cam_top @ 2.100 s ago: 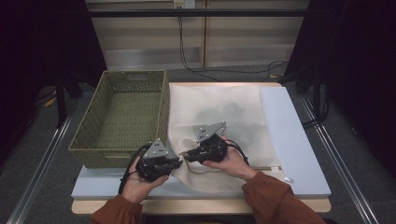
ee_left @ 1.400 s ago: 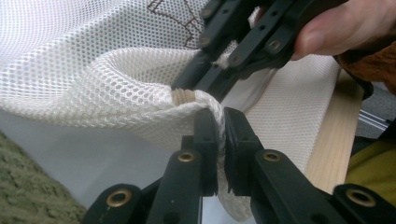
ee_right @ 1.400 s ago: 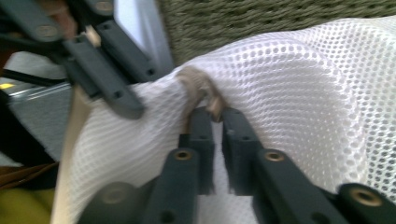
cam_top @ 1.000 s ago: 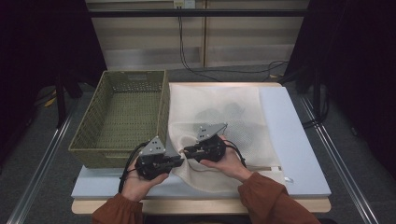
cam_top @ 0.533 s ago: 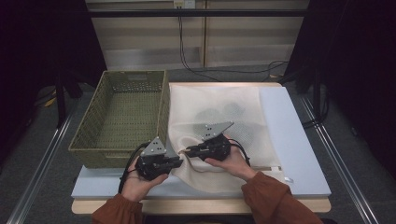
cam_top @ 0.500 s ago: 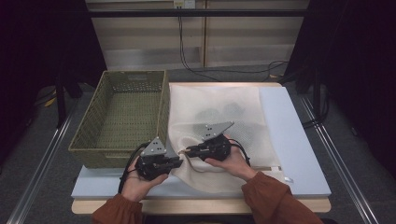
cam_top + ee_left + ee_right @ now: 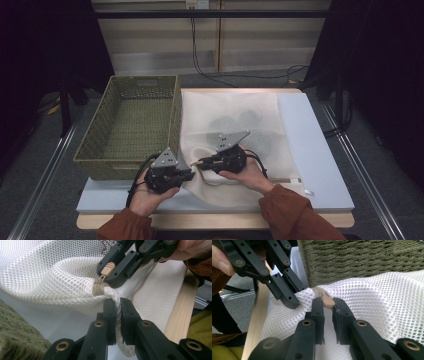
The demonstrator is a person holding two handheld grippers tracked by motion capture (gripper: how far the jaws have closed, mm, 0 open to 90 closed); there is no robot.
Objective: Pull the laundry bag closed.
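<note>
table (image 7: 320, 165), mesh bag (image 7: 240, 115); both grippers pinch its zipper.

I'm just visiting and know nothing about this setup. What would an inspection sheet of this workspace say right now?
Surface: pale blue pad on a wooden table.
Job's things: white mesh laundry bag lies flat, dark items dimly visible inside; its beige zipper pull sits at the near left corner.
Clutter: green woven basket, left of the bag, looks empty.
Grippers: left hand-held gripper is shut on the bag's mesh next to the zipper end; right hand-held gripper has the zipper pull between its jaws.
Cables: a black cable trails from the left one; more cables lie on the floor behind.
Surroundings: pale cabinets behind, dark at both sides.
</note>
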